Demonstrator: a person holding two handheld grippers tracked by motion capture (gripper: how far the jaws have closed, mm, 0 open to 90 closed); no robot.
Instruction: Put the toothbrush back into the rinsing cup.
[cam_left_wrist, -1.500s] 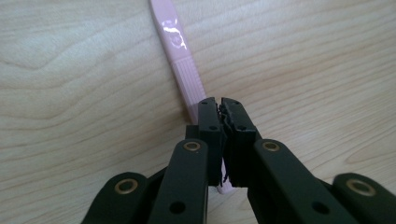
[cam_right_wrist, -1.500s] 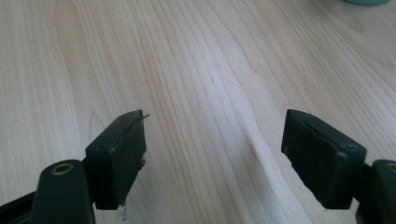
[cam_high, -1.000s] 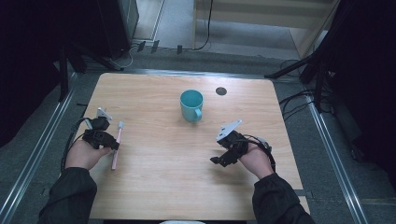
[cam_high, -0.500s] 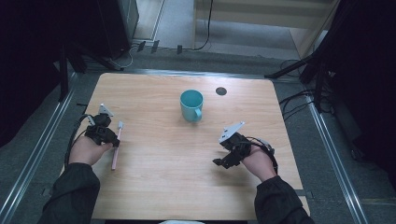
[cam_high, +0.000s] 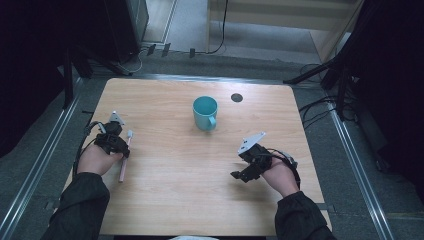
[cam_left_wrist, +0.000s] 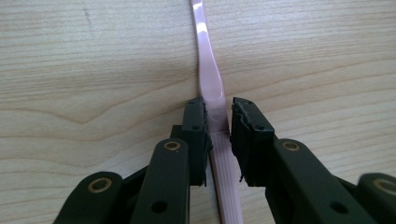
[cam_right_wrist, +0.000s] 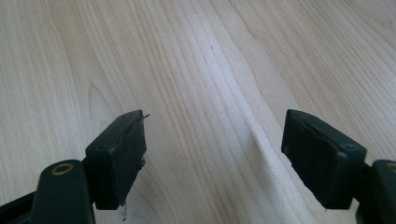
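the pink toothbrush (cam_left_wrist: 211, 84) lies flat on the wooden table (cam_high: 165, 200), near the left edge, with its white head (cam_high: 130, 133) pointing away from the person and its handle end toward the person. in the left gripper view the ribbed part of the handle runs between the two black jaws, and the smooth narrow neck goes on beyond them over the wood.

the left gripper (cam_left_wrist: 217, 122) is down at the toothbrush, with one jaw on each side of the handle. its jaws have just been opening a little; the gap is narrow, only slightly wider than the handle. the left pad seems to be at the edge of the handle, and a thin gap is seen at the right pad, so i cannot tell if they press on it. the toothbrush rests on the table.

the right gripper (cam_right_wrist: 215, 154) is well apart from the toothbrush, over the right part of the table. its jaws stand wide open, with bare wood between them.

a teal mug (cam_high: 205, 113) stands upright near the middle of the far half of the table, its handle turned toward the person. a small dark round spot (cam_high: 236, 97) is in the table top just right of the mug.
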